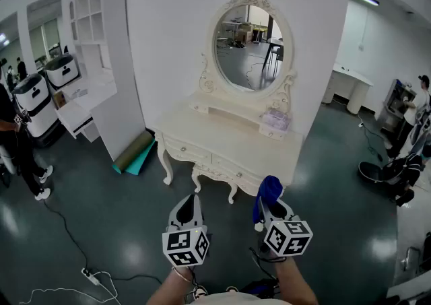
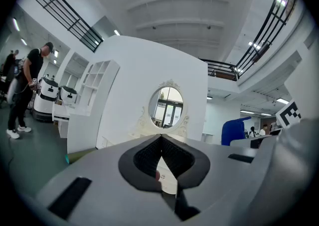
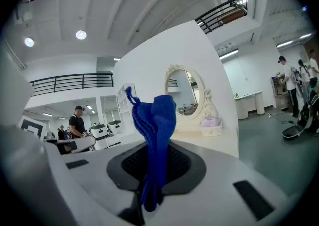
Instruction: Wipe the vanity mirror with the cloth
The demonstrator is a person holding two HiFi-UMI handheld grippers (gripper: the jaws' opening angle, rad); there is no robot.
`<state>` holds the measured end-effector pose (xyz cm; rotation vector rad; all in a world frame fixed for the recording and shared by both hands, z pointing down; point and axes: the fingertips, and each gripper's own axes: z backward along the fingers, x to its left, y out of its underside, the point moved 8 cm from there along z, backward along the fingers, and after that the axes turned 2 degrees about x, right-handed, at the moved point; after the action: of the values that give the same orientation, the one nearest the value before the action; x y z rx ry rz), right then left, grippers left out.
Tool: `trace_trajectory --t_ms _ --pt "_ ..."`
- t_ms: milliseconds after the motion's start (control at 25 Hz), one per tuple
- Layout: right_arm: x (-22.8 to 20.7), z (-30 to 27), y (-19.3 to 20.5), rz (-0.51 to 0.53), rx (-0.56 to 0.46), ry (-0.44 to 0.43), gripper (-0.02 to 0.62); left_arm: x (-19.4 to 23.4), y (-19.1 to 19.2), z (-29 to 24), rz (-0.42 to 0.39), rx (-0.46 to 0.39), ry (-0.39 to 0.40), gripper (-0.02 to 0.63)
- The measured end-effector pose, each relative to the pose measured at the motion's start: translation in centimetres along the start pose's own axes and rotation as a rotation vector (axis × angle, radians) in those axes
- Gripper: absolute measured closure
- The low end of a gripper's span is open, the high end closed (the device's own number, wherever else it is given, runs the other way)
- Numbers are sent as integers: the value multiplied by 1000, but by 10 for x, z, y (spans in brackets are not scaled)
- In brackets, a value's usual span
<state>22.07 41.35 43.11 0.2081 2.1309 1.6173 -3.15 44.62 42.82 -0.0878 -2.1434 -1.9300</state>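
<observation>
An oval vanity mirror (image 1: 250,48) in a cream carved frame stands on a cream dressing table (image 1: 269,152) against a white wall. In front of the table, well short of it, I hold both grippers. My right gripper (image 1: 273,208) is shut on a blue cloth (image 1: 268,191), which sticks up from between its jaws. In the right gripper view the cloth (image 3: 155,122) hangs just left of the mirror (image 3: 186,93). My left gripper (image 1: 189,211) is shut with nothing in it. Its view shows the mirror (image 2: 166,107) straight ahead and the cloth (image 2: 233,130) at the right.
A small lilac box (image 1: 275,121) sits on the table below the mirror. A white shelf unit (image 1: 101,61) and a rolled mat (image 1: 134,152) stand left of it. A person (image 1: 17,142) and white machines (image 1: 34,98) are far left, a cable (image 1: 74,243) crosses the floor, and another person (image 1: 414,105) is at the right.
</observation>
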Motion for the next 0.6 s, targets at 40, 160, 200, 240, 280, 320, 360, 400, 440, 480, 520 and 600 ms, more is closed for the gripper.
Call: trace_trajectory --t_ms 40,160,200,240,280,320,360,400,440,480,520,600 --pt "0 -1 1 -2 3 -2 531 1 0 0 2 -1 0 600" --pt "4 -4 3 -9 14 -9 531 5 0 1 7 1 -3 601" --pt "6 -5 4 -12 18 -11 531 8 0 2 8 3 -5 601" --pt "8 -8 5 -16 22 -11 531 12 0 2 8 6 -8 600" --pt "10 -11 6 -22 22 -9 531 16 0 3 8 8 -11 601" --pt "12 -14 8 -30 20 -6 531 21 0 3 8 11 -13 600" --pt "14 -17 9 -41 16 -2 531 26 1 3 7 13 -14 600" --pt "16 -20 10 -55 11 0 529 31 0 3 5 14 -14 601" --pt "19 -23 11 -68 3 0 529 37 -1 2 1 14 -12 600" --pt "21 -25 11 -78 -6 1 529 42 -3 2 -5 14 -10 601" --pt "24 -27 11 -86 -16 5 529 48 -5 2 -13 14 -6 601" --pt "29 -31 11 -97 -33 22 529 58 -9 0 -30 16 5 600"
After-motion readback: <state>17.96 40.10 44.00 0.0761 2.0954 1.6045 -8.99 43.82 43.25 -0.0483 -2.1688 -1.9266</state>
